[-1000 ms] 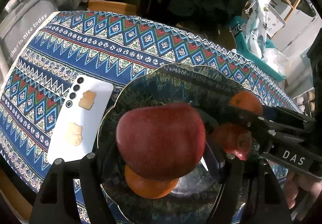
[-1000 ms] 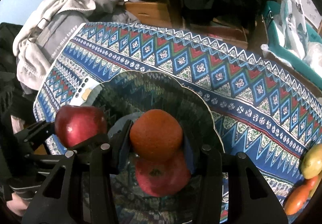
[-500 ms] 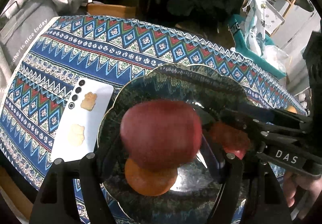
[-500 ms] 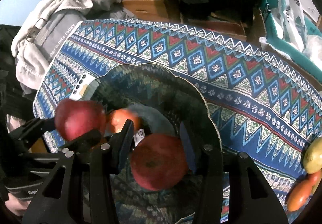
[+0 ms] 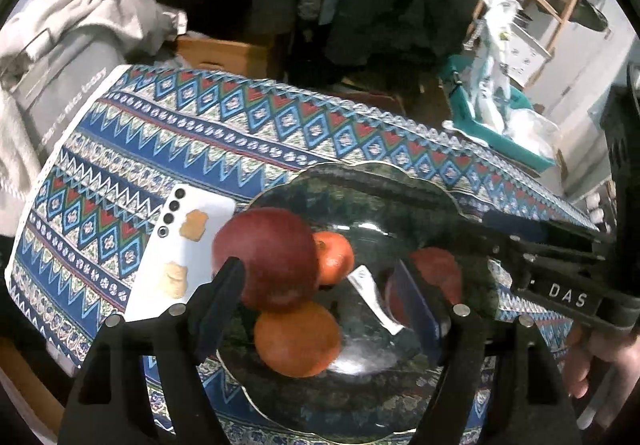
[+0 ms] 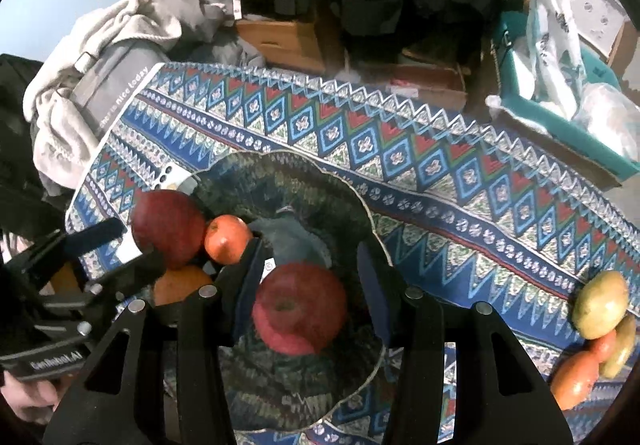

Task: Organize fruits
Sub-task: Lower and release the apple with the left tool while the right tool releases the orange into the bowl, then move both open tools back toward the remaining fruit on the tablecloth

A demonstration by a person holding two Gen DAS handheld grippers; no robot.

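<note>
We look down on a dark green plate (image 6: 352, 201) with a wavy rim, set on a blue patterned tablecloth (image 6: 440, 173). It holds four fruits. A dark red apple (image 5: 268, 257) sits at the left side, leaning on a small orange-red fruit (image 5: 334, 257) beside it and on an orange (image 5: 298, 339) below it. A second red apple (image 6: 300, 307) lies alone nearer the plate's middle, stem hollow up, apart from the other three.

Our left gripper (image 5: 320, 309) has its jaws opening; the dark red apple is next to its left finger (image 5: 218, 297) and we cannot tell whether the pad touches it, while the other finger stands clear, with bare plate between. Our right gripper (image 6: 308, 285) has its fingers spread either side of the lone apple, with a visible gap on both sides, so it pinches nothing.

A white phone (image 5: 180, 257) lies flat on the cloth, just beside the plate's left rim, with two tan stickers on its back. At the right edge of the cloth, well apart from the plate, we see a small heap of fruit: a yellow-green mango (image 6: 600, 303) on top and an orange-red fruit at the cloth's edge (image 6: 576, 379) below it. A teal bin (image 6: 568, 125) beyond the table holds plastic bags.
</note>
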